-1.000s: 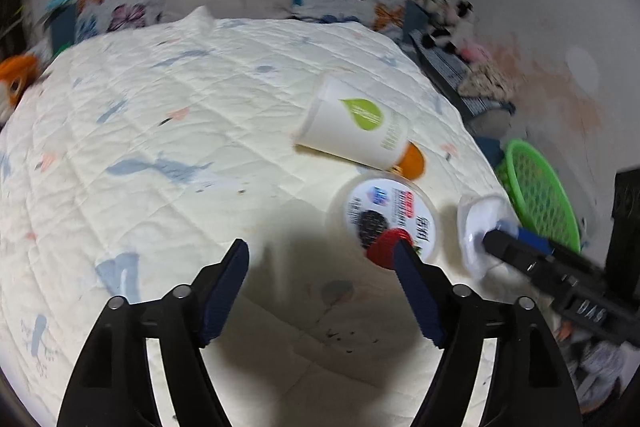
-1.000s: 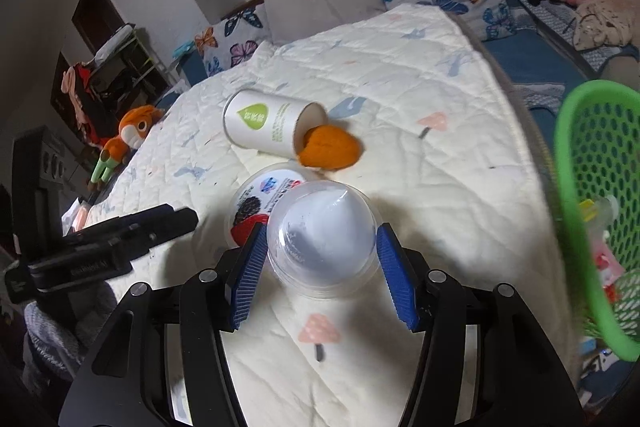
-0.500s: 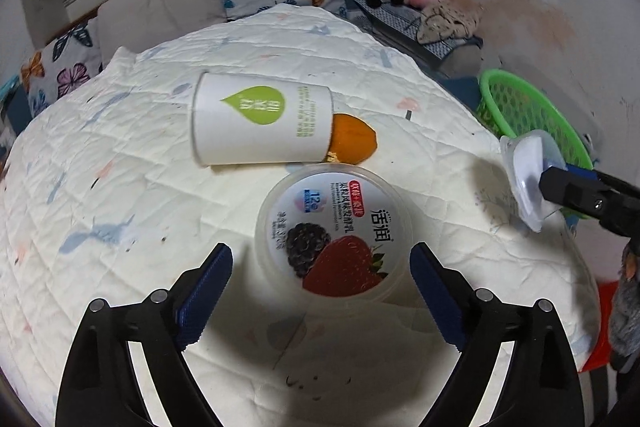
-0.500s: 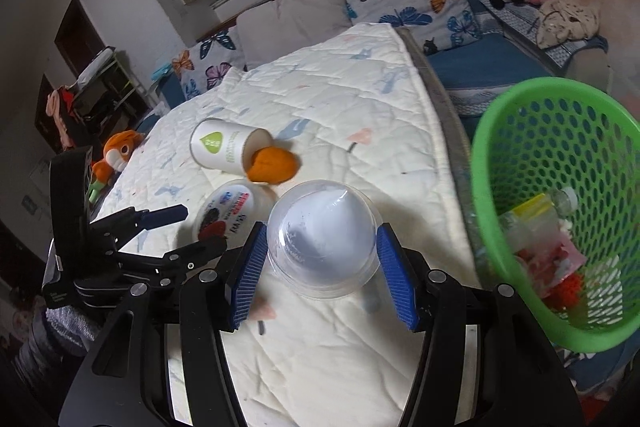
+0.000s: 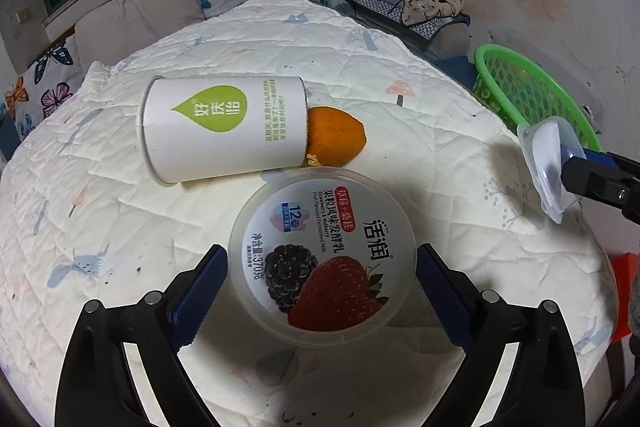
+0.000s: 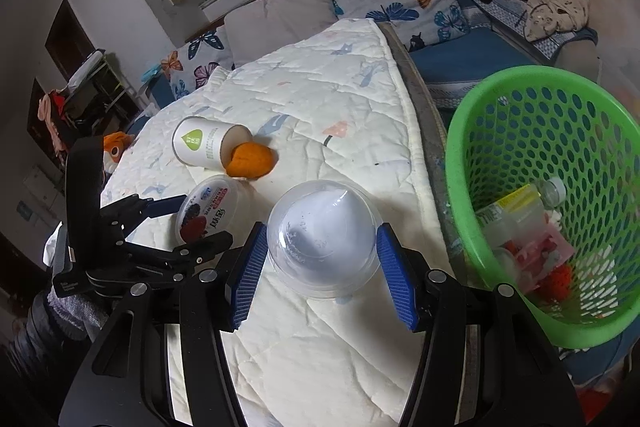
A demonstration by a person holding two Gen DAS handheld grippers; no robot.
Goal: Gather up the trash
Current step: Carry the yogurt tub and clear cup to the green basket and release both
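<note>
Yogurt tub (image 5: 322, 259) is lying on the quilt (image 5: 120, 211), and the left gripper (image 5: 322, 281) is straddling it, jaws opening wide, pads not yet touching. Beside it, the right gripper (image 6: 322, 271) is clamping a clear dome lid (image 6: 324, 235) near the green basket (image 6: 464, 163). Next up, I reckon: left squeezing the tub, right carrying the lid over the rim.
</note>
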